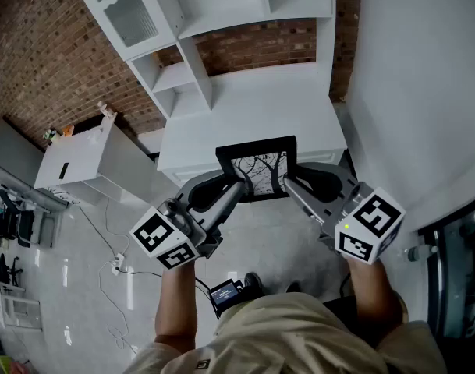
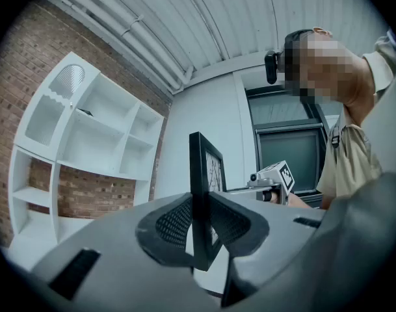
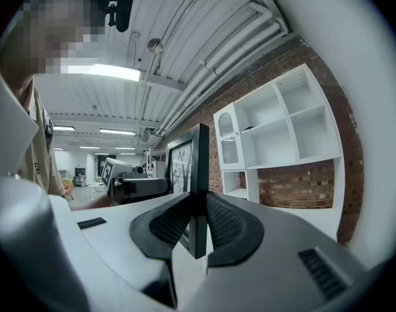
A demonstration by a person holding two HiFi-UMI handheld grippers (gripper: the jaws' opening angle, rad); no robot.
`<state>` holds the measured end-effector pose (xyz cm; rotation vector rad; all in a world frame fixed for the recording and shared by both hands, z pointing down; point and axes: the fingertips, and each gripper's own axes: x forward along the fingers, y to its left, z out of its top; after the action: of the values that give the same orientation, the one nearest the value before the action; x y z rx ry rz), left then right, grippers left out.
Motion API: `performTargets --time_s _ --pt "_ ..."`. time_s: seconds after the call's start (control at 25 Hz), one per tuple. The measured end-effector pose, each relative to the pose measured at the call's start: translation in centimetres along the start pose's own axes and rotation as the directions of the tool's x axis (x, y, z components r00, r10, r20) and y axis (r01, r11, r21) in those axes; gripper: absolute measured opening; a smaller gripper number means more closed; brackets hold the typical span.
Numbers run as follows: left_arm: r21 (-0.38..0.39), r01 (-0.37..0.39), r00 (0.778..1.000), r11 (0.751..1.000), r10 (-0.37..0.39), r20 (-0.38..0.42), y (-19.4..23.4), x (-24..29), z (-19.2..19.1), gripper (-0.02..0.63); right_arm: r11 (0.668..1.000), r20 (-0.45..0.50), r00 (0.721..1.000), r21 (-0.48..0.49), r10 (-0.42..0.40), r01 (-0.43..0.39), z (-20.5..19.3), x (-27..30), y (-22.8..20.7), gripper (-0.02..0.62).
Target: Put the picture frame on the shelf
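Note:
A black picture frame (image 1: 260, 167) with a branch drawing hangs in the air in front of the white shelf unit (image 1: 221, 61). My left gripper (image 1: 241, 185) is shut on its left edge, and my right gripper (image 1: 282, 182) is shut on its right edge. The left gripper view shows the frame (image 2: 202, 194) edge-on, pinched between the ribbed pads (image 2: 175, 223). In the right gripper view the frame (image 3: 196, 187) is likewise clamped between the pads (image 3: 224, 223). The frame sits just before the unit's wide lower counter (image 1: 245, 115).
A white cabinet (image 1: 81, 158) stands to the left of the shelf unit, against a brick wall (image 1: 42, 61). A white wall (image 1: 424, 84) rises on the right. Cables (image 1: 112, 267) trail across the shiny floor at the left.

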<state>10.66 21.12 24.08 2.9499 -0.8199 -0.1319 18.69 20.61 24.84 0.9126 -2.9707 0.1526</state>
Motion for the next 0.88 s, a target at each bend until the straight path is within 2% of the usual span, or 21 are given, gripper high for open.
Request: performTargets --time_s 0.28,0.56,0.88 --pt "0.002 0.023 1.000 1.000 -0.023 -0.008 1.7 0.2 -1.7 0.075 0.999 -0.004 0.999 -0.004 -0.031 0.031 -1.7 1.2 -0.9 0.075" --pt "-0.006 0.066 0.998 0.998 -0.066 -0.006 11.2 -1.5 0.4 0.075 0.997 -0.027 0.996 0.008 -0.080 0.080 0.1 10.5 -2.9 0.075" --pt "-0.029 0.117 0.993 0.993 -0.116 0.022 17.6 -3.4 0.7 0.075 0.990 -0.041 0.989 0.006 -0.139 0.140 0.4 16.8 -3.5 0.075"
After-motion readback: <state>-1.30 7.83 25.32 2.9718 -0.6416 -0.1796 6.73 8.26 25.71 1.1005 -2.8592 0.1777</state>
